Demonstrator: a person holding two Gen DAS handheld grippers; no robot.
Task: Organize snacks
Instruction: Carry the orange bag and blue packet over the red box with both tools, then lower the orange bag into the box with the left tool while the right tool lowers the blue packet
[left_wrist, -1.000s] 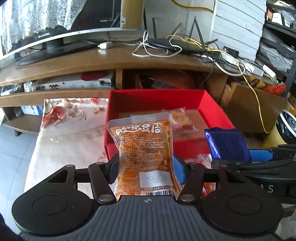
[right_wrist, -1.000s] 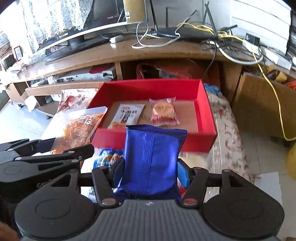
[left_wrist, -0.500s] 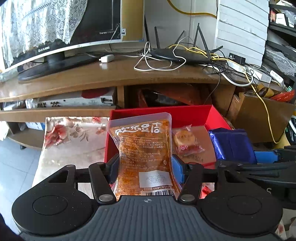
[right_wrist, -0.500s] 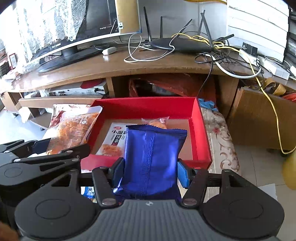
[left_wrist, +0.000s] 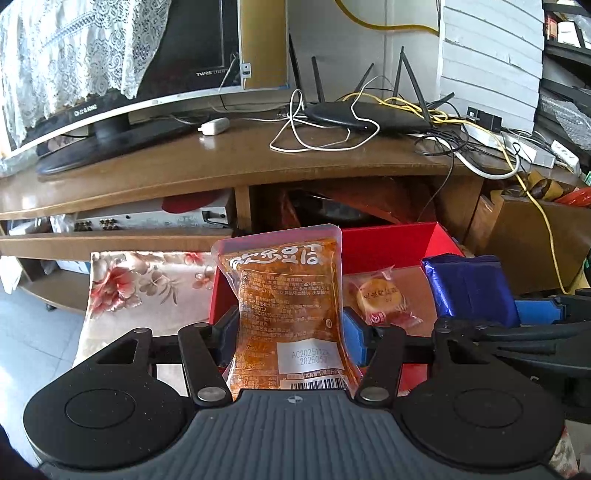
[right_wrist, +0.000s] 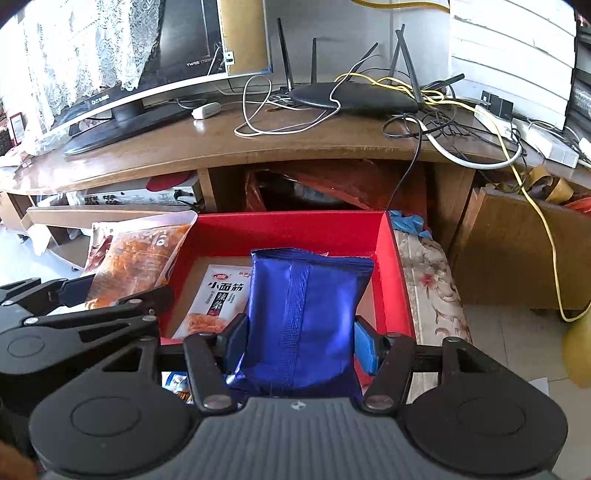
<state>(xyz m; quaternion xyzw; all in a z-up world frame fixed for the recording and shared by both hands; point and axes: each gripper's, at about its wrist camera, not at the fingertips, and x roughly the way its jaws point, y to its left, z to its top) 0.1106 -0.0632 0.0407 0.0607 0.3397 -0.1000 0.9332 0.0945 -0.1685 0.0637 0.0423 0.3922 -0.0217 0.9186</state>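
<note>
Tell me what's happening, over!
Left gripper clamps orange clear snack pouch. Right gripper clamps shiny blue packet. Red cardboard box ahead, unobstructed.

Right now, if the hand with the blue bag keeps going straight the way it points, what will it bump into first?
Probably the floor of the red box, near the white noodle packet. The right gripper points down into it, holding the blue bag. Depth is hard to judge.

The left gripper (left_wrist: 290, 334) is pointing forward and downward, its jaws having just been closing a little, blue pads (left_wrist: 354, 339) pressing on an orange packet (left_wrist: 286, 317). Just beside it, the right gripper (right_wrist: 299, 341) is tilting down likewise, its pads (right_wrist: 364, 347) clamping a blue packet (right_wrist: 303, 317) upright.
</note>
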